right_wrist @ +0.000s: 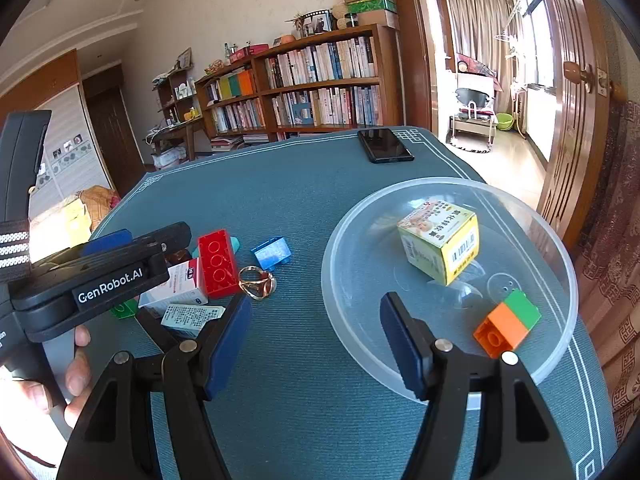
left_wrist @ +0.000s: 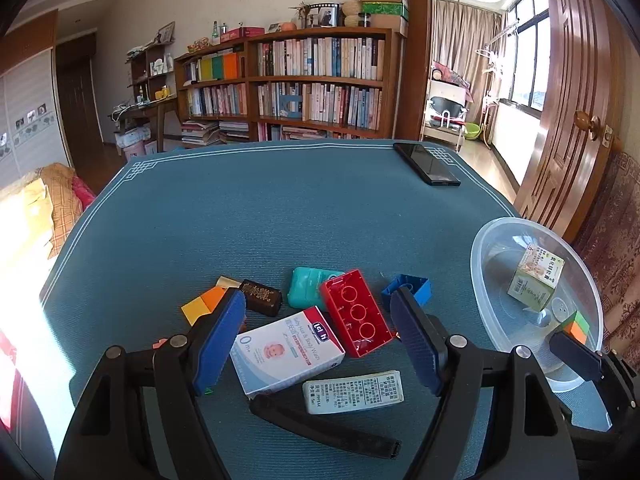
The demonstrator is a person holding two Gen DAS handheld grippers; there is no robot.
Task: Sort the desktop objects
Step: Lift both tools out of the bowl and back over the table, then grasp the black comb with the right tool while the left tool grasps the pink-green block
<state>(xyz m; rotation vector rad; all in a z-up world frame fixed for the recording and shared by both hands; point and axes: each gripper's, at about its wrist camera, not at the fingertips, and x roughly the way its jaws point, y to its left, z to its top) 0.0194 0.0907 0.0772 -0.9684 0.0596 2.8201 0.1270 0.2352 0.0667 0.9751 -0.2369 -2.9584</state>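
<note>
My left gripper (left_wrist: 318, 312) is open and empty, low over a pile on the blue table mat: a white baby-wash box (left_wrist: 286, 350), a red brick (left_wrist: 355, 312), a teal case (left_wrist: 306, 287), a blue brick (left_wrist: 412, 288), a dark brown bar (left_wrist: 262, 297), an orange-and-yellow piece (left_wrist: 202, 304) and a white label box (left_wrist: 352, 391). My right gripper (right_wrist: 314, 316) is open and empty at the near rim of a clear plastic bowl (right_wrist: 340, 280). The bowl holds a yellow-and-white box (right_wrist: 442, 240) and an orange-and-green brick (right_wrist: 506, 322).
A black phone (left_wrist: 426, 163) lies at the mat's far right corner. A gold ring (right_wrist: 256, 282) lies beside the red brick (right_wrist: 216, 266). A black strap (left_wrist: 324, 426) lies near the label box. A bookcase and a wooden door stand beyond the table.
</note>
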